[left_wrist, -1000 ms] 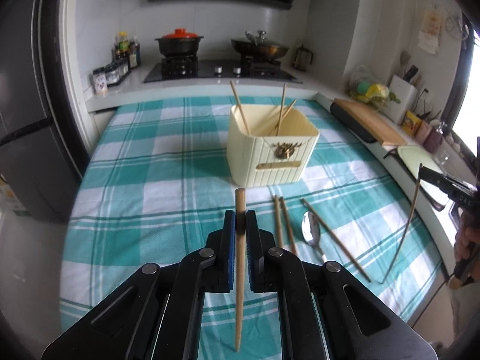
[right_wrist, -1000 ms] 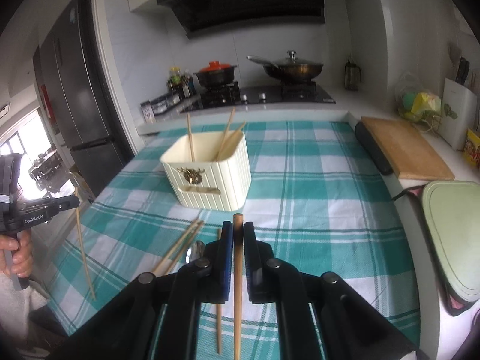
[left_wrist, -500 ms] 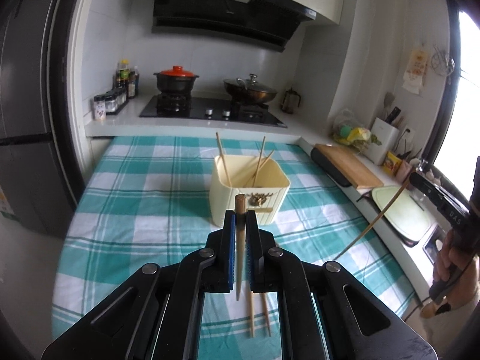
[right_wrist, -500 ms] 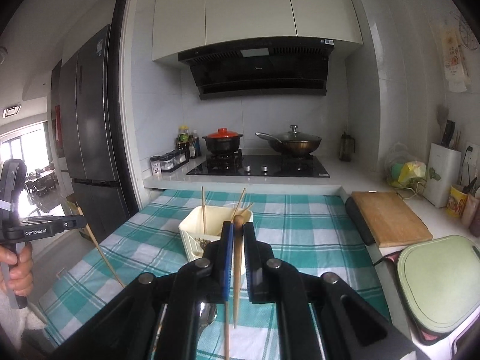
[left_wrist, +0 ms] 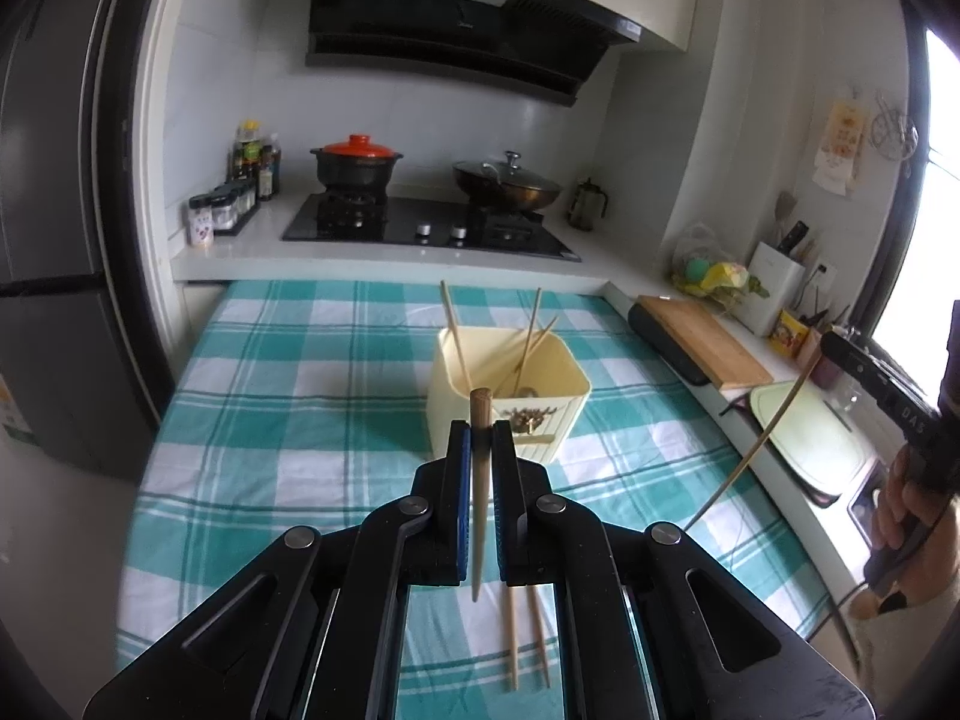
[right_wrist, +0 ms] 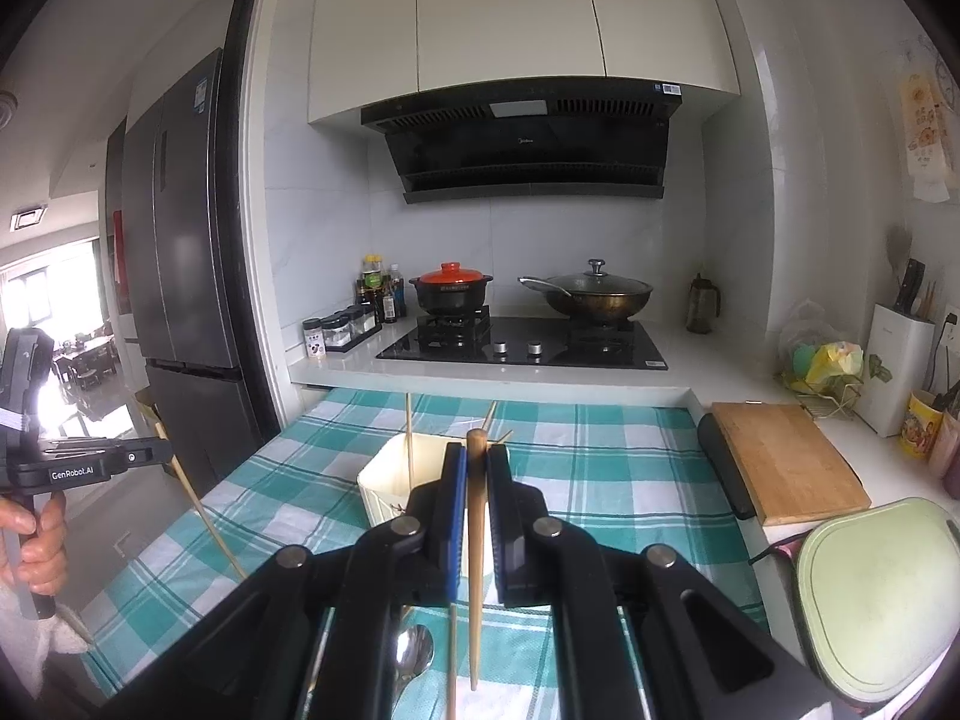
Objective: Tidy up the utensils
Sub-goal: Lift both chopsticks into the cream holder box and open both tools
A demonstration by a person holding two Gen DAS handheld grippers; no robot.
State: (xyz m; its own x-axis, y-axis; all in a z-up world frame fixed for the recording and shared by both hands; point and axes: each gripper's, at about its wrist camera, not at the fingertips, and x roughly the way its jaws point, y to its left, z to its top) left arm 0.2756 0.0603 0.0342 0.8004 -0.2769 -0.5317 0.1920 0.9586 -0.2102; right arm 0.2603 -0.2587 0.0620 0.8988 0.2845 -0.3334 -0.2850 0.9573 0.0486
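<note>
two chopsticks lifted clear of the tabletop, one in each claw. left claw (left_wrist: 481,438) clamped tight on a brown chopstick (left_wrist: 478,498), blue pads pressing its upper part, thick end poking up above the fingertips, thin end hanging down over the cloth. right claw (right_wrist: 474,468) likewise closed on its own chopstick (right_wrist: 475,558), held near upright, rounded top standing just above the pads. seen from the left wrist as well, out at the right edge: right claw's black body in a hand (left_wrist: 912,510), its chopstick slanting down toward the tabletop's right edge. seen from the right wrist, at the far left: left claw's body marked genrobot.ai, gripped by a hand (right_wrist: 33,540), chopstick angling down over the left edge of the tabletop. cream ribbed holder (left_wrist: 510,414) just beyond both claws, around the middle of the tabletop, a few thin chopsticks leaning inside against its walls. two more chopsticks (left_wrist: 525,636) lying flat side by side on the cloth near the front edge, partly hidden under the left claw. metal spoon (right_wrist: 414,654) lying close to them, bowl visible below the right claw. teal and white checked tablecloth (left_wrist: 288,420) covering the whole tabletop. beyond the far edge, a white counter with a black hob, a black pot with a red lid (left_wrist: 357,165) and a lidded wok (left_wrist: 509,180). wooden cutting board (right_wrist: 780,462) past the right edge.
</note>
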